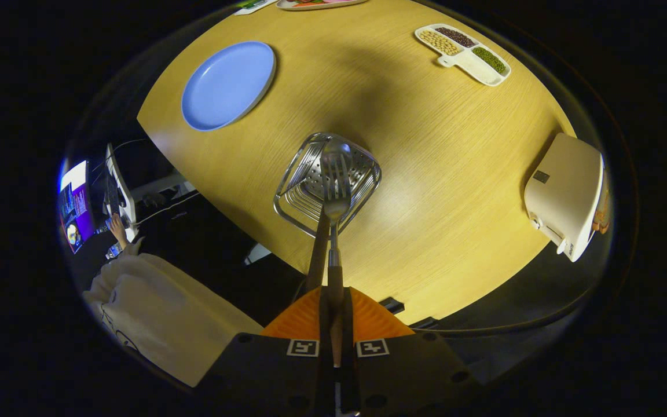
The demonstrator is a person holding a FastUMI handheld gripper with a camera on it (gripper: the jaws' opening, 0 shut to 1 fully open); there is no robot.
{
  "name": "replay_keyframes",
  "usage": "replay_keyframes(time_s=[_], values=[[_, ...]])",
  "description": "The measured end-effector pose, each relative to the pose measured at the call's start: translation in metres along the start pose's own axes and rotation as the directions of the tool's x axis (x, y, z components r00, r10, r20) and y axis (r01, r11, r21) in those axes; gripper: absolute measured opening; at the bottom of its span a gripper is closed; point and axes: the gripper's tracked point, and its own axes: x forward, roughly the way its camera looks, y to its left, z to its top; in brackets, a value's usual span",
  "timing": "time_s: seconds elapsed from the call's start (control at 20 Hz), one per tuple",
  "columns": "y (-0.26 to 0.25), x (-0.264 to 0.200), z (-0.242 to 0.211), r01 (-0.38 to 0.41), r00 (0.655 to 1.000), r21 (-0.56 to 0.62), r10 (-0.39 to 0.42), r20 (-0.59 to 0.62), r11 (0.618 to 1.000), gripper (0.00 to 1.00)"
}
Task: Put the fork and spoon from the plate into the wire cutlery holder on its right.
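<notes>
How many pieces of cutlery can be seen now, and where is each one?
2. The spoon is clamped by its handle in the gripper, its bowl hanging over the wire cutlery holder. The fork stands inside the holder already. The blue plate lies bare.

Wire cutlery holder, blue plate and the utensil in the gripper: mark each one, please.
wire cutlery holder (294,204): gripper view, on its near-left wire wall.
blue plate (226,85): gripper view, on its bare centre.
fork (334,174): gripper view, on its tines over the holder.
gripper (335,324): gripper view, between the fingertips, shut on the fork's handle.

Claw (333,324) clamped — fingers nearly together.
</notes>
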Motion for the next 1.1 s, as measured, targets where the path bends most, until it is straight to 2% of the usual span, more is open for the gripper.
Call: replay_keyframes(time_s=[0.4, 0.5, 0.55, 0.6, 0.65, 0.8, 0.85, 1.0, 1.1], values=[[0.007, 0.009, 0.019, -0.048, 0.998, 0.051, 0.050, -0.033, 0.998, 0.12], [0.007, 0.006, 0.026, -0.051, 0.999, 0.065, 0.051, 0.003, 0.997, 0.21], [0.012, 0.003, 0.029, -0.068, 0.997, 0.077, 0.066, 0.029, 0.995, 0.38], [0.016, -0.001, 0.032, -0.090, 0.995, 0.086, 0.085, 0.057, 0.992, 0.50], [0.018, -0.005, 0.035, -0.098, 0.992, 0.093, 0.089, 0.093, 0.991, 0.68], [0.027, -0.019, 0.037, -0.121, 0.976, 0.107, 0.098, 0.197, 0.987, 0.86], [0.032, -0.023, 0.038, -0.133, 0.966, 0.114, 0.103, 0.236, 0.985, 0.98], [0.041, -0.048, 0.036, -0.158, 0.927, 0.139, 0.098, 0.363, 0.978, 1.00], [0.044, -0.066, 0.034, -0.162, 0.887, 0.167, 0.070, 0.457, 0.972, 1.00]])
